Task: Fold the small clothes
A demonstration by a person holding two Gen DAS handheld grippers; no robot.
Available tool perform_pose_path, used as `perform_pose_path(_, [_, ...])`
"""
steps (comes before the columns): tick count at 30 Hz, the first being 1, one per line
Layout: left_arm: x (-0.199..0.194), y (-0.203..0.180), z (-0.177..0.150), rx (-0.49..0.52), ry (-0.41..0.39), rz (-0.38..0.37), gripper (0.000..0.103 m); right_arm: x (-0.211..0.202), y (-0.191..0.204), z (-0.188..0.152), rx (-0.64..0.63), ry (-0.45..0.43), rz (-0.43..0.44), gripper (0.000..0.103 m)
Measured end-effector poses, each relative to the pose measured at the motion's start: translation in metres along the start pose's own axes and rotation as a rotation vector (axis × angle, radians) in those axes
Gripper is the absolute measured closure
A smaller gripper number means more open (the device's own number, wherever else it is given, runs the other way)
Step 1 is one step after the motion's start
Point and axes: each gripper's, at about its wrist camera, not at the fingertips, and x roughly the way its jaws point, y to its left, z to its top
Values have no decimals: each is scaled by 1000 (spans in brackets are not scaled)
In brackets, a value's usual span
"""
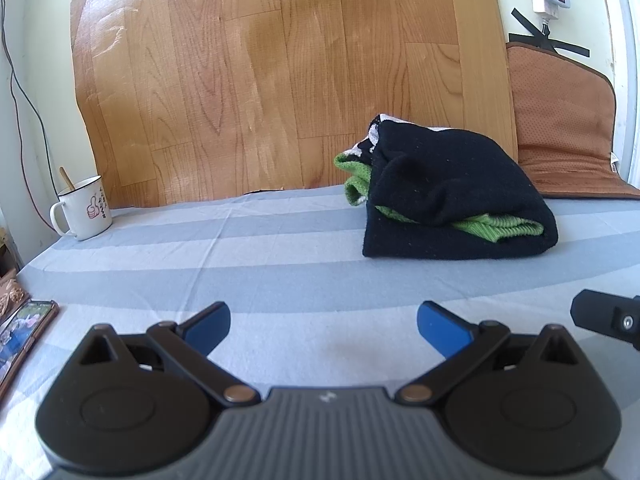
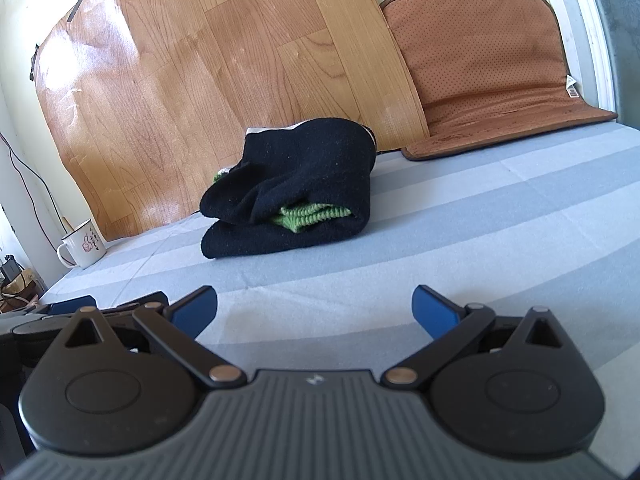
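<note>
A small black garment with green ribbed trim point(image 1: 452, 192) lies folded in a bundle on the blue-and-white striped sheet point(image 1: 248, 272), far right of centre in the left wrist view. It also shows in the right wrist view point(image 2: 296, 192), ahead and slightly left. My left gripper point(image 1: 323, 326) is open and empty, well short of the bundle. My right gripper point(image 2: 314, 306) is open and empty, also short of it. Part of the right gripper point(image 1: 608, 318) shows at the right edge of the left wrist view.
A white enamel mug point(image 1: 84, 208) with a spoon stands at the far left by the wall. A wood-pattern sheet point(image 1: 280, 72) leans behind. A brown mat point(image 2: 492, 68) lies at the back right. A phone point(image 1: 24, 332) lies at the left edge.
</note>
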Motion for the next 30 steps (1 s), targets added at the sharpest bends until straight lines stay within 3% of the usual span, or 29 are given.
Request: perform_pose_path(30, [-2,0,0,30,-12,-46,0,0,0,3,0,-7,-4,0])
